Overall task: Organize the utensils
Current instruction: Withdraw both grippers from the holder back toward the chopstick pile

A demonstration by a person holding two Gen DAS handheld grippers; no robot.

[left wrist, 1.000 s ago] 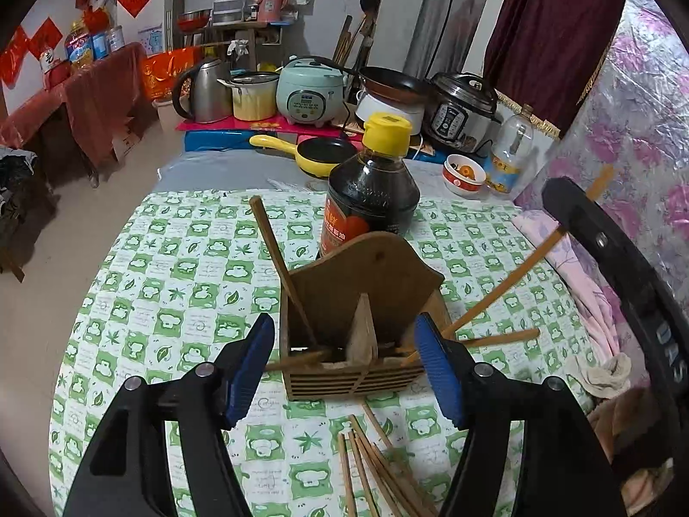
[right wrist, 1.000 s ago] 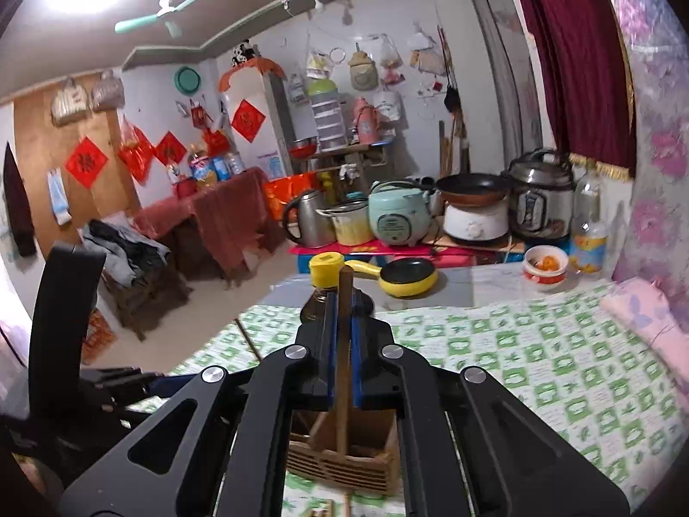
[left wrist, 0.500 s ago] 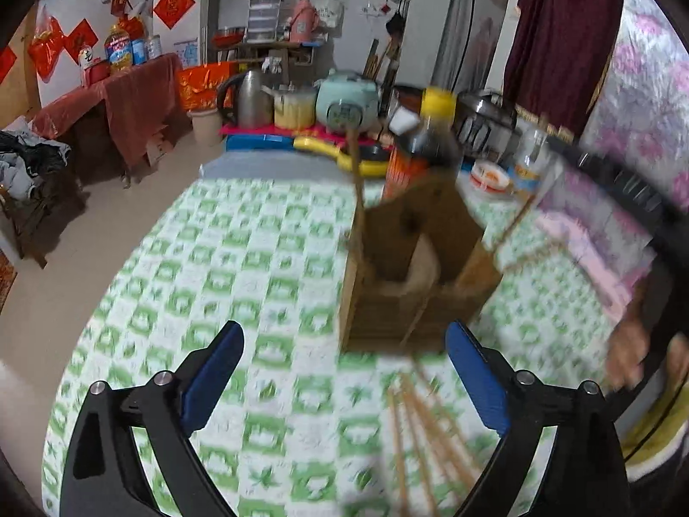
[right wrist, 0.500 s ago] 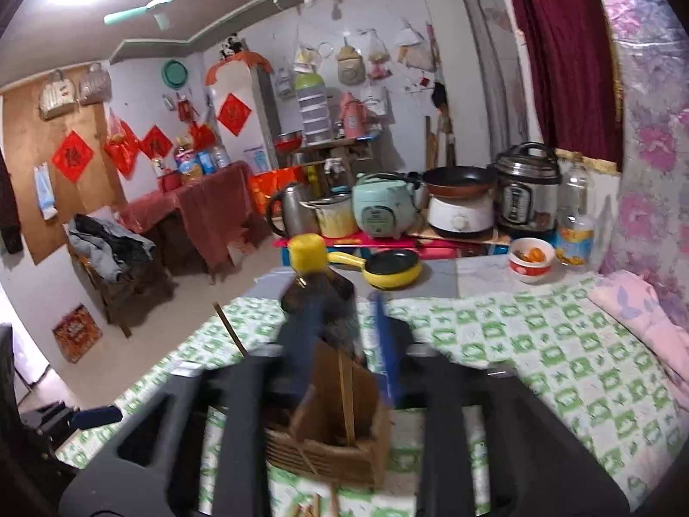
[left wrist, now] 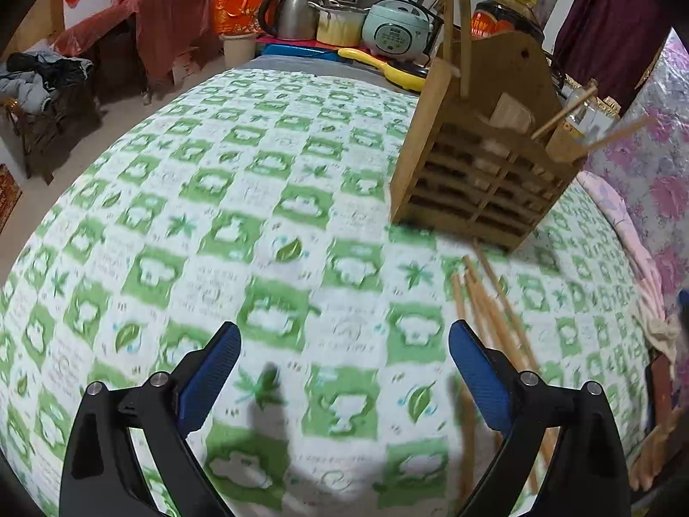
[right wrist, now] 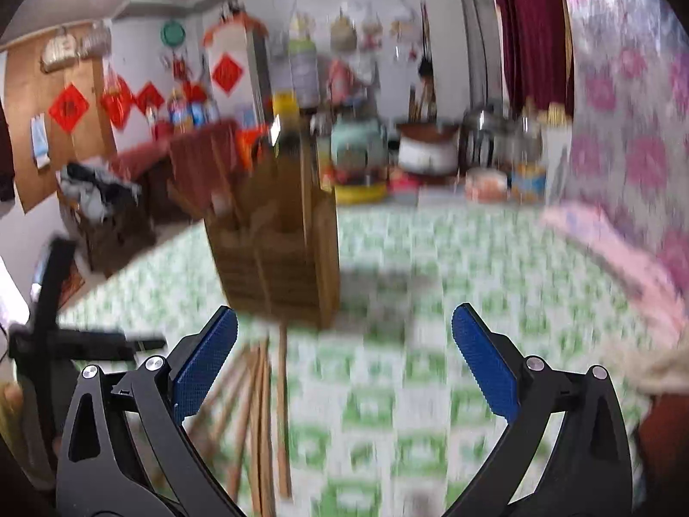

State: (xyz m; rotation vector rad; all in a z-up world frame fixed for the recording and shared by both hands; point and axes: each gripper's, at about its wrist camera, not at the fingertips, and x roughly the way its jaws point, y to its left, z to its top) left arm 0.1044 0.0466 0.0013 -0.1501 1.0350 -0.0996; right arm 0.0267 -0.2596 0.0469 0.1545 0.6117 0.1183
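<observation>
A wooden utensil holder (left wrist: 486,172) stands on the green-and-white checked tablecloth (left wrist: 215,215), with chopsticks (left wrist: 463,43) sticking up out of it. Several loose chopsticks (left wrist: 495,314) lie on the cloth in front of it. My left gripper (left wrist: 344,370) is open and low over bare cloth, with the loose chopsticks just beside its right finger. In the blurred right wrist view, the holder (right wrist: 275,258) is up and to the left. My right gripper (right wrist: 344,357) is opening with nothing between its jaws. The loose chopsticks (right wrist: 262,387) lie by its left finger.
A soy sauce bottle (left wrist: 512,13) stands right behind the holder. A yellow pan (left wrist: 387,71), a kettle and cookers sit past the table's far edge. A pink cloth (left wrist: 624,232) lies along the right side of the table by the flowered wall.
The right gripper let go of the chopstick it held over the holder, opened wide and dropped back. The left gripper opened wider and sank toward the cloth, so the holder now lies to its upper right.
</observation>
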